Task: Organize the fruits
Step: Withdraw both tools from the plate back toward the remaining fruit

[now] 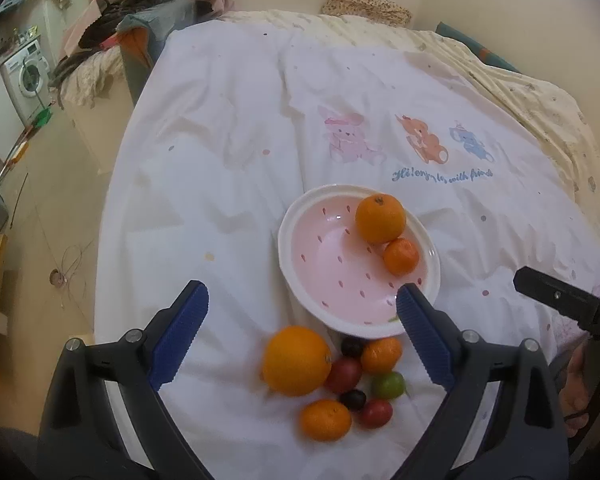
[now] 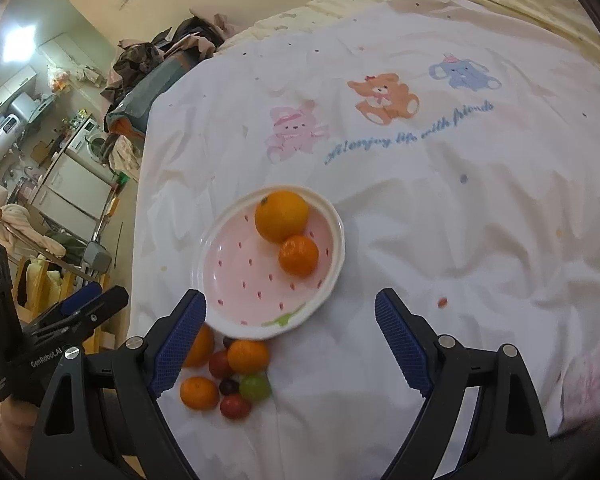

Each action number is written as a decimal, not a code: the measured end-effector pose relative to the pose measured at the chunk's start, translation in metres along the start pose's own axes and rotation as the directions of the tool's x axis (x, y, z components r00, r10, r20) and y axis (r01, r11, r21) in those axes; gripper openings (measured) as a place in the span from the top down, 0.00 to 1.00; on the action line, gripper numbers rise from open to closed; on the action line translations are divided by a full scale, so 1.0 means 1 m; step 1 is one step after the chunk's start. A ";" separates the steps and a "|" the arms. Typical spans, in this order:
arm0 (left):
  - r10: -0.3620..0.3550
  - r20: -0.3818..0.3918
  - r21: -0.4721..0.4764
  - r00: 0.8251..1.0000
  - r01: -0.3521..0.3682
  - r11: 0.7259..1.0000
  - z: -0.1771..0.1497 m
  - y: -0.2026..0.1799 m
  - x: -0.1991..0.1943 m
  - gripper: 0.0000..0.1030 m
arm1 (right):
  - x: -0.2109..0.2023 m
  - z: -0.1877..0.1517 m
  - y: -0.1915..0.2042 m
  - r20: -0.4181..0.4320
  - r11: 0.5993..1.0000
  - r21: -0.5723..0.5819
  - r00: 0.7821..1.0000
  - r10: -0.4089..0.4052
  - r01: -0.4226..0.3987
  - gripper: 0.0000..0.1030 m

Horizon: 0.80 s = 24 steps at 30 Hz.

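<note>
Here both grippers, left (image 1: 302, 312) and right (image 2: 290, 320), gape empty; a clumsy grab at the big orange (image 1: 297, 361) could scatter the small fruits beside it or tip the plate (image 1: 300, 280) on soft bedding.

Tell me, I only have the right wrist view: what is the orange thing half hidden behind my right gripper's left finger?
Observer: A large orange, whole, lying on the sheet against the left side of the heap of small fruits, outside the plate.
Operator: Is the left gripper open? I see it only side-on.
Observer: Yes. The left gripper is wide open and holds nothing.
</note>
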State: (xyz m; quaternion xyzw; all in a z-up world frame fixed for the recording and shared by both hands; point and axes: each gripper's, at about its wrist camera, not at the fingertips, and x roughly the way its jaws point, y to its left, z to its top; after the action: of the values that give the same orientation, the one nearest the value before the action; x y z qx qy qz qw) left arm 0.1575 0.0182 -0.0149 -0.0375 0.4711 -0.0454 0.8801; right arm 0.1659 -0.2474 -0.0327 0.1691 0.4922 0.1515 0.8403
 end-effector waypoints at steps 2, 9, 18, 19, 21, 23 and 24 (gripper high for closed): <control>0.001 0.003 -0.001 1.000 -0.001 1.000 -0.003 0.000 -0.003 0.09 | -0.003 -0.007 -0.002 -0.005 1.000 0.010 1.000 -0.002 0.002 0.14; 0.001 -0.031 -0.037 1.000 -0.003 0.999 -0.015 0.008 -0.002 0.09 | -0.001 -0.024 -0.005 -0.030 0.999 0.051 0.999 -0.013 0.015 0.14; -0.008 -0.137 -0.174 0.990 -0.016 0.985 -0.023 0.036 0.019 0.09 | 0.010 -0.028 -0.008 -0.048 0.995 0.099 0.998 -0.029 0.033 0.14; -0.030 -0.180 -0.192 0.983 -0.005 0.981 -0.026 0.039 0.027 0.09 | 0.012 -0.027 -0.008 -0.053 0.994 0.102 0.998 -0.026 0.031 0.14; -0.055 -0.245 -0.216 0.968 0.000 0.976 -0.033 0.041 0.040 0.09 | 0.014 -0.028 -0.008 -0.059 0.994 0.104 0.998 -0.029 0.035 0.14; -0.069 -0.280 -0.234 0.958 0.001 0.972 -0.039 0.040 0.049 0.09 | 0.015 -0.028 -0.008 -0.065 0.994 0.108 0.997 -0.028 0.035 0.14; -0.068 -0.289 -0.230 0.955 -0.001 0.973 -0.041 0.036 0.054 0.09 | 0.016 -0.028 -0.009 -0.069 0.993 0.110 0.997 -0.027 0.035 0.14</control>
State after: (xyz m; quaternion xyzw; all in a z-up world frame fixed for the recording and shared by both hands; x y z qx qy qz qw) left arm 0.1553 0.0470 -0.0863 -0.1389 0.5982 -0.0111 0.7891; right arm 0.1494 -0.2447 -0.0622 0.2030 0.5303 0.1164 0.8149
